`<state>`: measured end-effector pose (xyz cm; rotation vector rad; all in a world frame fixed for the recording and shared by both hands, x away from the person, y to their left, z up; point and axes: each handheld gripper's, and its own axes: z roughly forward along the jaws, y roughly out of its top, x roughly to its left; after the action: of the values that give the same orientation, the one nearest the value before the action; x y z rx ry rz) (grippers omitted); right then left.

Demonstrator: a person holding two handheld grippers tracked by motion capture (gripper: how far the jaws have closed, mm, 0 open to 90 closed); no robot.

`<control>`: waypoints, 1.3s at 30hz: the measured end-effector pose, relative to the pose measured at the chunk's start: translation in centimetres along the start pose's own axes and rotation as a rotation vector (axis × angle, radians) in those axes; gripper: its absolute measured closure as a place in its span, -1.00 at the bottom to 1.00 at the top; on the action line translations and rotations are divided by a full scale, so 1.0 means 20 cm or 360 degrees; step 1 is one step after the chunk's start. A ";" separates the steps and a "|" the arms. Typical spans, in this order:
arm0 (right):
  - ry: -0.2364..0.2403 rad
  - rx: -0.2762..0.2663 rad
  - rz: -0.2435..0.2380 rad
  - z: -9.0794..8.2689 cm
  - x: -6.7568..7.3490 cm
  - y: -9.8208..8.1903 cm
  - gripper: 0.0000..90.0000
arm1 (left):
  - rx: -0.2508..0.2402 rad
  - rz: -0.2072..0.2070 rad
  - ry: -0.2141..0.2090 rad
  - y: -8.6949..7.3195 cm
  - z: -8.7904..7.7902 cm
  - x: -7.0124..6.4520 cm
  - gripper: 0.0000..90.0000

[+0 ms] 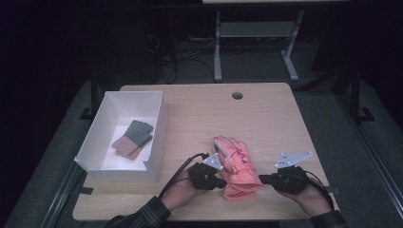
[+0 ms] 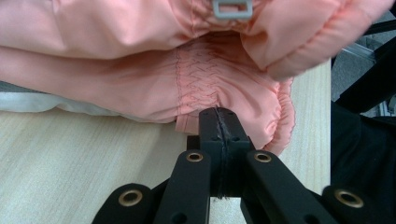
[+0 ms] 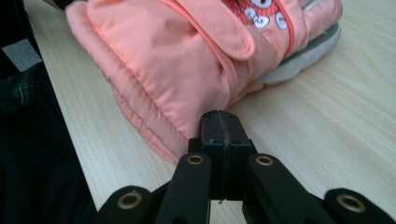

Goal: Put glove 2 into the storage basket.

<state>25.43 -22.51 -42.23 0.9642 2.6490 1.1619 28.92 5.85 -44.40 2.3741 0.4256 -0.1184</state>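
Grippers flanked the pink ski gloves (image 1: 236, 167) — both sets of jaws pressed together, nothing held.
Left gripper (image 1: 219, 182) nosed up against the gathered cuff, its tips touching the fabric without pinching it; right gripper (image 1: 262, 179) sat just beside the cuff's other side, tips empty. To lift well, each would likely need to open first, then bite a firm fold of cuff rather than slippery shell — a shallow nip could slide off. The gloves lay stacked near the table's (image 1: 266, 114) front edge, padded, salmon-pink, with a printed patch and grey buckle, right of the white box (image 1: 157, 142).
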 end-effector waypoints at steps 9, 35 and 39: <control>0.0026 -0.0033 -0.0029 0.01 0.03 0.03 1.00 | 0.0003 0.0007 -0.0002 0.01 0.01 -0.01 0.99; 0.0126 0.0110 -0.0030 0.19 0.04 0.02 1.00 | 0.0013 -0.0144 0.0060 -0.04 -0.04 0.11 0.99; 0.0163 0.0110 -0.0055 0.23 0.08 0.04 1.00 | 0.0010 -0.0177 0.0063 -0.06 -0.07 0.16 0.99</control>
<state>26.05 -18.19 -44.65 0.8883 2.7913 1.1492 31.38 8.56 -44.72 2.3621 0.5773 -0.1243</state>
